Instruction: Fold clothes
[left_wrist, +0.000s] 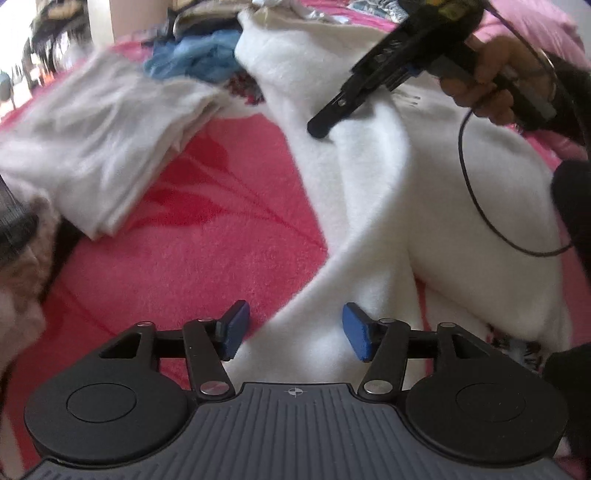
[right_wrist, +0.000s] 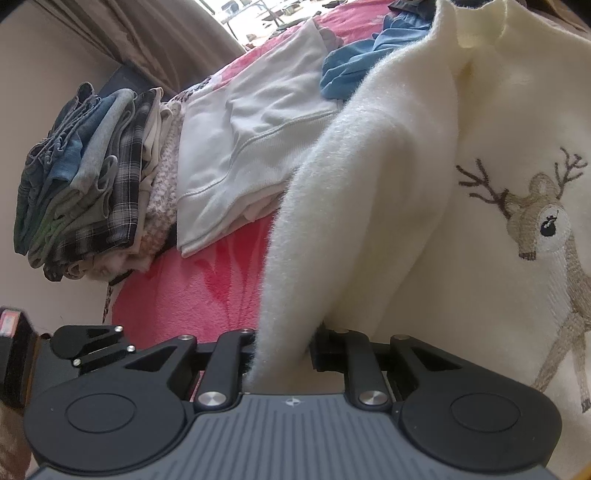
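One fuzzy white sweater (right_wrist: 388, 206) with an embroidered deer is spread on the pink blanket (left_wrist: 177, 266), beside one folded white garment (right_wrist: 251, 140) and one stack of folded clothes (right_wrist: 92, 173) at the bed's edge. Its sleeve is pinched in the nearly closed right gripper (right_wrist: 284, 354). The left gripper (left_wrist: 291, 328) is held half open and empty above the hem; a full bite of fabric should be taken before folding.

sweater (right_wrist: 388, 184): fuzzy white knit | blanket (left_wrist: 192, 266): pink plush | claw pads (left_wrist: 236, 325): matt blue
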